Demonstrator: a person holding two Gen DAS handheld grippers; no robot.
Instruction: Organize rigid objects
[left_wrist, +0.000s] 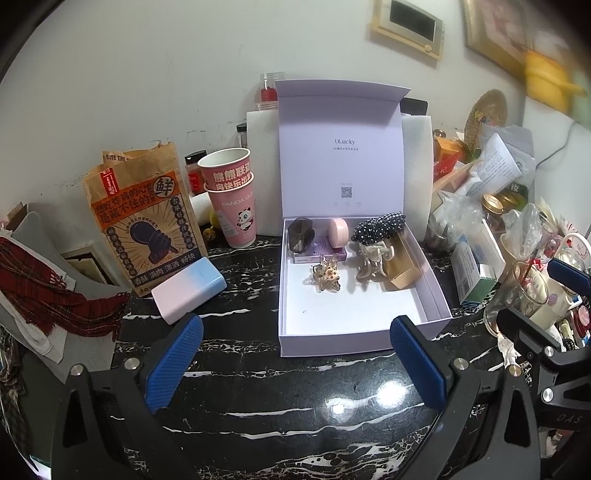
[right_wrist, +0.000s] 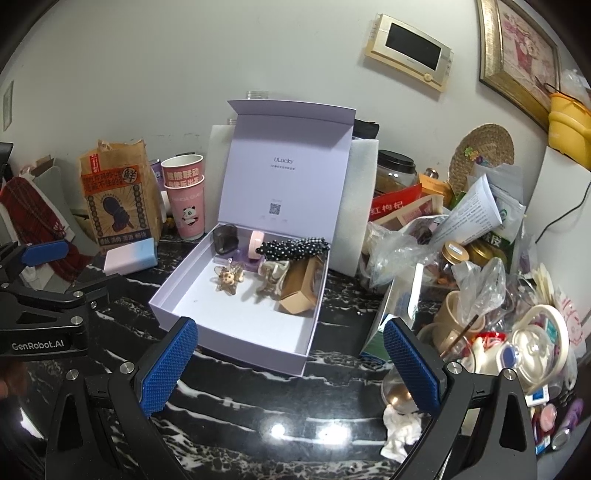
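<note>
Both grippers empty, jaws wide apart, over the black marble table in front of the open lavender box.

Left gripper (left_wrist: 295, 363): blue pads spread, nothing between them, low over the table (left_wrist: 295, 406). Right gripper (right_wrist: 291, 363): the same, pads apart and empty. Just beyond the fingertips the box (left_wrist: 436, 291) sits on the table, lid upright. Along its far wall: dark hair claw (left_wrist: 301, 230), pink round case (left_wrist: 339, 233) on a purple card, polka-dot bow (left_wrist: 375, 227). Nearer the middle: amber flower clip (left_wrist: 327, 275), beige claw clip (left_wrist: 371, 262), tan carton (left_wrist: 400, 267) against the right wall. Front half of the box bare. Left of the box, outside it: pink-blue power bank (left_wrist: 188, 290) lying on the table, beside a printed paper bag (left_wrist: 142, 218) and stacked pink cups (left_wrist: 232, 195). Clutter heap (right_wrist: 480, 258) to the right.
</note>
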